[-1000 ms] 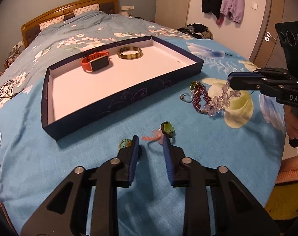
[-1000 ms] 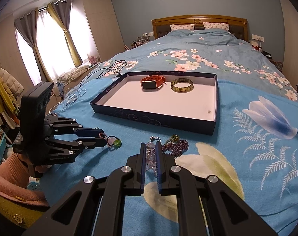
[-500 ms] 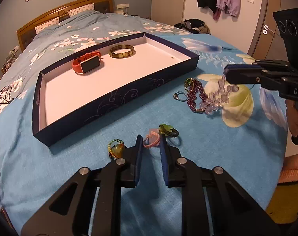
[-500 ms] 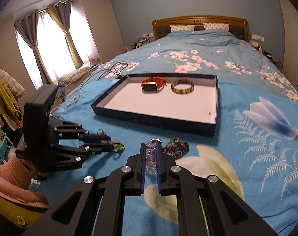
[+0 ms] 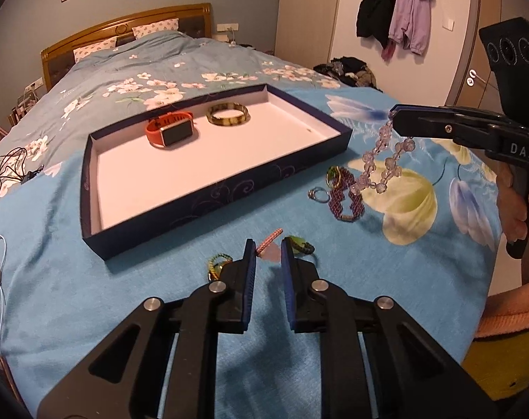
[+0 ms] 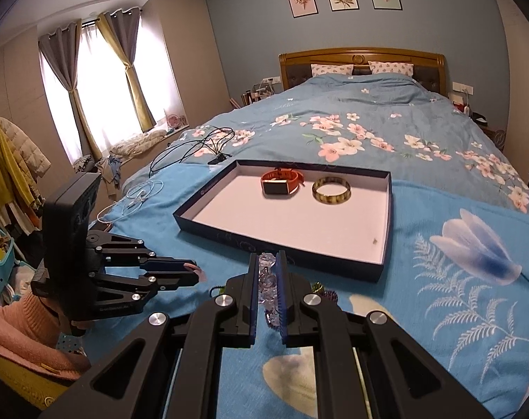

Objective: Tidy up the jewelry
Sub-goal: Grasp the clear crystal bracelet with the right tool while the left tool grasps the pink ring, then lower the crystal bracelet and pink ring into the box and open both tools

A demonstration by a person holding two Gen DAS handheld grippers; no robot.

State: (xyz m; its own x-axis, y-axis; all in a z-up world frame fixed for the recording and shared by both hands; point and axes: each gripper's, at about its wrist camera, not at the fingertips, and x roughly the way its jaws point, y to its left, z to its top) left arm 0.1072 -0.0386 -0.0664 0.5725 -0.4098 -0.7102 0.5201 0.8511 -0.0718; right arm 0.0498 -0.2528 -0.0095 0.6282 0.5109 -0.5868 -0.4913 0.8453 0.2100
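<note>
Two pieces have come up off the bedspread [image 5: 89, 279] since a second ago, so both should be ready to carry to the tray [image 5: 208, 160], where the orange watch [image 5: 170, 132] and tortoiseshell bangle [image 5: 228, 114] already lie. The left tongs [image 5: 267, 244], much wider then, have narrowed onto the pink bracelet [image 5: 268, 238], which juts up between the tips. The right tongs [image 5: 397, 118] remain pinched on the clear bead bracelet [image 5: 383, 160], now dangling above the purple beads [image 5: 345, 199] and small ring [image 5: 318, 195].
</note>
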